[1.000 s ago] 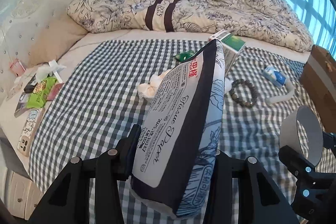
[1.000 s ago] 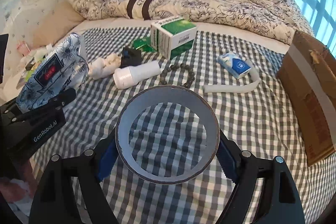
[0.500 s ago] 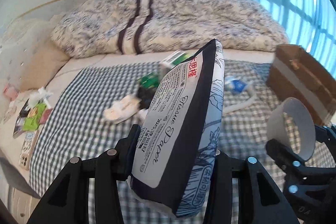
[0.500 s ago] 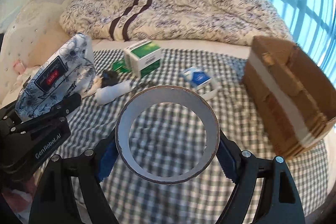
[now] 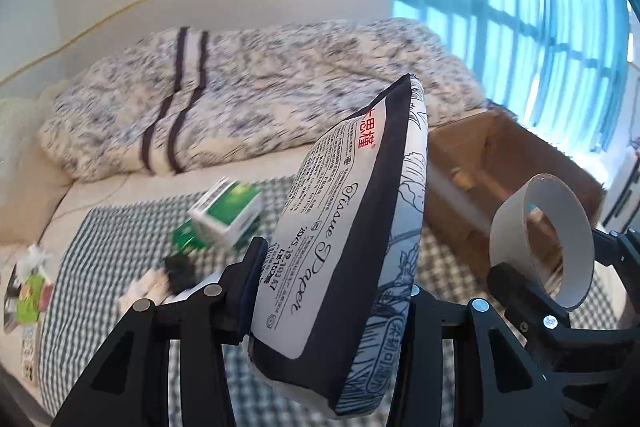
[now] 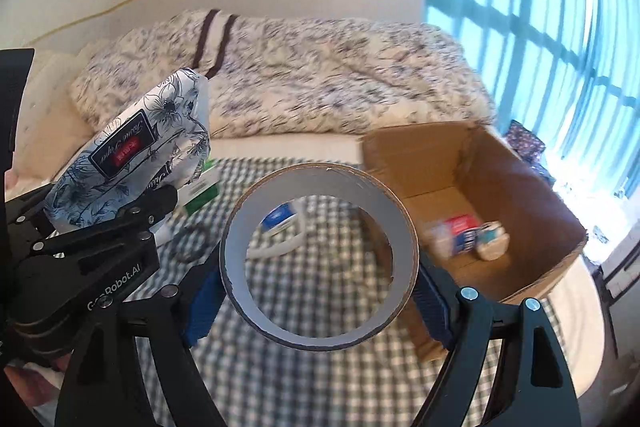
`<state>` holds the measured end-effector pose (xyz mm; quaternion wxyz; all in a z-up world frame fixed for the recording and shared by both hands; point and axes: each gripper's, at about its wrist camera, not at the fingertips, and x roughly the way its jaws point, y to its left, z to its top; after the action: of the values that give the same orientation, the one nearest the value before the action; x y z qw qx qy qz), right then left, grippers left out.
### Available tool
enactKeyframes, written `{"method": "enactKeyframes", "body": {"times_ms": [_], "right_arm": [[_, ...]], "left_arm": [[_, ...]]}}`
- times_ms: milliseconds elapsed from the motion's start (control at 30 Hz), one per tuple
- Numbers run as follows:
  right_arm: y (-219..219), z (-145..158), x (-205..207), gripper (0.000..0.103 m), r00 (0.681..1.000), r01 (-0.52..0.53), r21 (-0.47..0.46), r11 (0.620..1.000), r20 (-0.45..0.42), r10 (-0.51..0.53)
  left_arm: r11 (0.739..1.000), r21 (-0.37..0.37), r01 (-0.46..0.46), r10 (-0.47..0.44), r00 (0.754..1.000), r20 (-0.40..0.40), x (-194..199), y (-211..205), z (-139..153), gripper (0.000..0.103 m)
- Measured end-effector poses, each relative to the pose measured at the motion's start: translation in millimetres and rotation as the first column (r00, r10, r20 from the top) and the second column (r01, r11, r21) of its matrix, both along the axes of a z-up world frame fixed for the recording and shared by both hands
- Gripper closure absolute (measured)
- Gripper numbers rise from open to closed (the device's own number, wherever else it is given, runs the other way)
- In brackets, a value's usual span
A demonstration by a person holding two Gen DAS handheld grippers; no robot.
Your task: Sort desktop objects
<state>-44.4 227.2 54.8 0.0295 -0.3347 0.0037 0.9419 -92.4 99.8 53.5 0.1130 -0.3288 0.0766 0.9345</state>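
Observation:
My left gripper (image 5: 332,295) is shut on a blue-and-white floral tissue paper pack (image 5: 344,235), held upright above the checked bedspread; the same tissue pack (image 6: 132,155) shows at the left of the right wrist view. My right gripper (image 6: 320,287) is shut on a grey tape roll (image 6: 320,255), its hole facing the camera; that tape roll (image 5: 540,239) appears at the right of the left wrist view. An open cardboard box (image 6: 472,187) stands to the right on the bed, holding a few small items (image 6: 468,235).
On the checked bedspread (image 6: 304,359) lie a green-and-white carton (image 5: 226,211), a black object (image 5: 180,267), a crumpled tissue (image 5: 146,287), a bead bracelet (image 6: 192,239) and a blue-white pack (image 6: 280,219). A floral duvet (image 5: 248,91) is piled behind. Windows (image 6: 540,27) are at the right.
Both grippers have swung to the right and risen with their loads. The cardboard box has come into fuller view, with its inside now visible in the right wrist view.

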Motion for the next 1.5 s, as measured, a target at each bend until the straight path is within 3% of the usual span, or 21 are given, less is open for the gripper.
{"method": "enactKeyframes", "body": {"times_ms": [200, 433, 733, 767, 833, 867, 900, 1033, 1200, 1367, 1500], "right_arm": [[59.3, 10.4, -7.2, 0.021, 0.996, 0.092, -0.002, 0.996, -0.010, -0.092], [117.9, 11.2, -17.2, 0.021, 0.983, 0.185, 0.011, 0.983, -0.009, -0.185], [174.4, -14.7, -37.1, 0.021, 0.967, 0.252, 0.003, 0.968, 0.045, -0.252], [178.0, -17.2, -37.4, 0.020, 0.966, 0.254, -0.002, 0.967, 0.044, -0.253], [186.3, -21.5, -38.5, 0.020, 0.967, 0.254, -0.013, 0.967, 0.040, -0.253], [191.7, -23.3, -38.2, 0.018, 0.965, 0.262, -0.025, 0.965, 0.038, -0.261], [198.1, -24.6, -37.1, 0.010, 0.960, 0.280, -0.046, 0.959, 0.040, -0.279], [212.0, -27.2, -37.5, 0.006, 0.955, 0.297, -0.143, 0.944, 0.057, -0.292], [207.2, -26.0, -30.1, 0.006, 0.954, 0.300, -0.156, 0.941, 0.052, -0.295], [204.4, -19.2, -19.2, 0.006, 0.951, 0.309, -0.167, 0.936, 0.038, -0.308], [200.4, -16.0, -9.7, 0.006, 0.955, 0.295, -0.159, 0.942, 0.028, -0.294]], "left_arm": [[0.996, 0.024, 0.091, -0.091, 0.996, -0.002, -17.2, 58.2, 11.3, 0.057], [0.982, 0.004, 0.188, -0.188, 0.982, 0.007, -34.1, 128.9, 8.7, 0.057], [0.968, -0.024, 0.250, -0.249, 0.968, 0.041, -57.1, 190.0, -14.8, 0.057], [0.967, -0.021, 0.254, -0.253, 0.966, 0.047, -59.4, 194.2, -16.9, 0.054], [0.969, -0.020, 0.246, -0.245, 0.968, 0.057, -64.9, 198.5, -22.0, 0.036], [0.974, -0.040, 0.223, -0.220, 0.973, 0.064, -68.7, 199.4, -25.1, 0.012], [0.979, -0.069, 0.194, -0.190, 0.980, 0.062, -71.1, 200.1, -27.3, 0.000], [0.978, -0.097, 0.182, -0.180, 0.983, 0.030, -67.6, 199.3, -28.0, 0.000], [0.977, -0.097, 0.190, -0.191, 0.982, 0.002, -58.5, 196.9, -21.3, 0.000], [0.970, -0.024, 0.242, -0.241, 0.970, 0.043, -61.5, 194.5, -15.9, 0.000], [0.977, -0.027, 0.210, -0.209, 0.977, 0.038, -56.5, 187.7, -18.5, 0.000]]}}
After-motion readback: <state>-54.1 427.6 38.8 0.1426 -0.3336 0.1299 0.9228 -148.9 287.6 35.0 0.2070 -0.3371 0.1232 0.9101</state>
